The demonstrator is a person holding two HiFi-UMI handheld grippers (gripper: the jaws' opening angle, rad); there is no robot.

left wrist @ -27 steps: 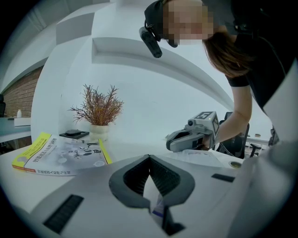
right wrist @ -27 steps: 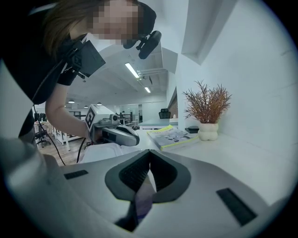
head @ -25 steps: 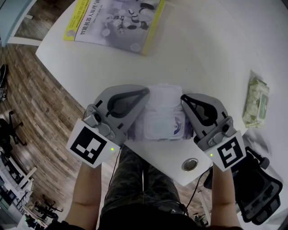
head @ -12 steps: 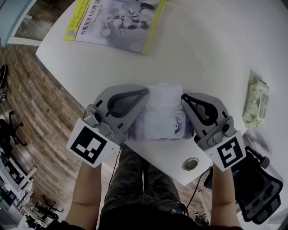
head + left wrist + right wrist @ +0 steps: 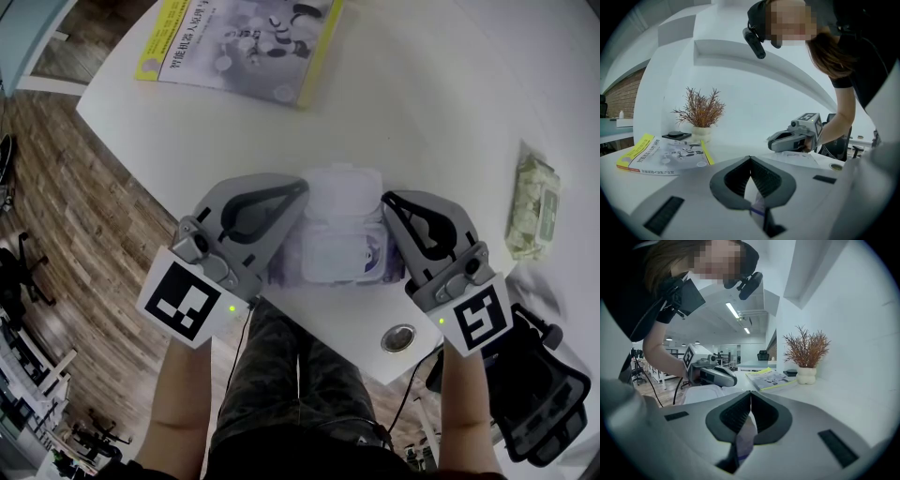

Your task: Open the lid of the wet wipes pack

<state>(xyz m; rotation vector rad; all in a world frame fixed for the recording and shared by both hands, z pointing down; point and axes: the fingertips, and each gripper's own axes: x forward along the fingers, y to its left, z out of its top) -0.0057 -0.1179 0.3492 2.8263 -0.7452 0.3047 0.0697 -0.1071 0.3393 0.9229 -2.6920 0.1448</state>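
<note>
A white table (image 5: 441, 103) fills most of the head view, with wooden flooring (image 5: 84, 234) past its curved left edge; a large book with a yellow border (image 5: 239, 42) lies flat at the table's far side, well apart from everything else; a dark office chair (image 5: 542, 403) stands off the table's near right corner; the left gripper (image 5: 304, 187) and the right gripper (image 5: 383, 199) sit low over the near edge, angled towards each other, each held in a bare hand; between them lies the wet wipes pack (image 5: 339, 192), flat on the table close to the near edge, its white lid (image 5: 328, 253) lying flat on top, with purple print beside it; the left gripper's jaws are together and pinch the film at the pack's left end, where a strip of white and purple wrapper shows between the ribbed pads (image 5: 761, 176); the right gripper's jaws are likewise together on the film at the pack's right end; a smaller green pack (image 5: 532, 208) lies near the table's right edge, well apart from the grippers; a dried plant in a white pot (image 5: 699, 115) stands behind the book in the left gripper view; a round metal grommet (image 5: 397, 337) is set in the table just beside the right gripper.
</note>
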